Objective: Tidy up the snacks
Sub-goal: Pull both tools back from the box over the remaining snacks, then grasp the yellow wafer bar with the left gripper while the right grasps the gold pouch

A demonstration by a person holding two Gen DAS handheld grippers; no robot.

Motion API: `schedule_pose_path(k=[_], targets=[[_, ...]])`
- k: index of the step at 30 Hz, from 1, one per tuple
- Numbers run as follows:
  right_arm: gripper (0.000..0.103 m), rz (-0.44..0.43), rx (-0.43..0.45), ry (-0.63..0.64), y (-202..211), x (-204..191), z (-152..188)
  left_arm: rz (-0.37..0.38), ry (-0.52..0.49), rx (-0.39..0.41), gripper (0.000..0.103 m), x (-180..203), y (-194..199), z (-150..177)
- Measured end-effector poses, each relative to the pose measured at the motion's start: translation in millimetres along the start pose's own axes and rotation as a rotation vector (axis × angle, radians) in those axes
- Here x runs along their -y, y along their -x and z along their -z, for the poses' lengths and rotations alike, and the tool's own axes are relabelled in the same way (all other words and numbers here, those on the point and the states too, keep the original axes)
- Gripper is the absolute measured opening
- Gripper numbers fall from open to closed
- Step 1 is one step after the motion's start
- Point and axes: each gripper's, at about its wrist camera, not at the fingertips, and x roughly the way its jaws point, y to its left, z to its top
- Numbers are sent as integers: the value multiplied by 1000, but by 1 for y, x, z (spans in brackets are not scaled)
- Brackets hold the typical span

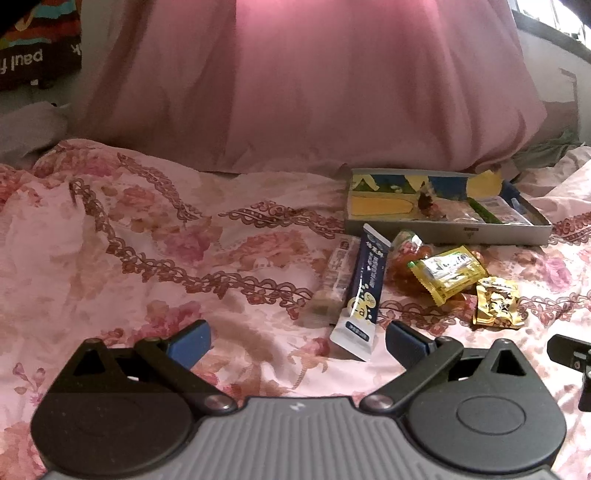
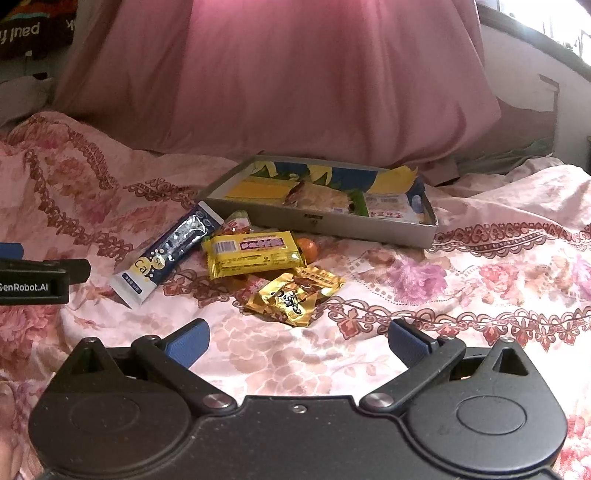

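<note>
Loose snacks lie on a floral bedspread: a dark blue stick pack (image 1: 364, 286) (image 2: 170, 251), a pale bar (image 1: 334, 277), a yellow packet (image 1: 448, 273) (image 2: 255, 253), a gold wrapper (image 1: 496, 302) (image 2: 295, 295) and an orange jelly snack (image 1: 404, 258) (image 2: 308, 247). A shallow grey box (image 1: 480, 234) (image 2: 332, 223) behind them holds a few snacks. My left gripper (image 1: 297, 341) is open and empty, just short of the blue stick pack. My right gripper (image 2: 297, 341) is open and empty, just short of the gold wrapper.
A big pink pillow (image 1: 314, 85) (image 2: 295, 74) rises behind the box. A dark printed bag (image 1: 33, 48) stands at the far left. A wall and window (image 2: 535, 22) are at the right. The left gripper's side shows in the right wrist view (image 2: 37, 282).
</note>
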Motion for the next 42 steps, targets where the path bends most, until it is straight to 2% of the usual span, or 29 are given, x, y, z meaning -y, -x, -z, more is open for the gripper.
schedule_pose_path(k=[9, 17, 24, 28, 37, 42], targets=[[102, -15, -13, -9, -6, 2, -1, -7, 25, -32, 103, -2, -5, 2], [102, -47, -18, 21, -25, 4, -12, -19, 8, -41, 103, 2, -10, 1], [102, -43, -23, 65, -51, 12, -25, -36, -3, -118, 103, 6, -30, 3], [102, -29, -26, 105, -65, 13, -24, -36, 2, -135, 103, 7, -39, 1], [102, -23, 6, 199, -88, 5, -21, -42, -71, -110, 103, 22, -56, -14], [102, -60, 3, 197, -104, 3, -18, -26, -93, -98, 103, 31, -70, -24]])
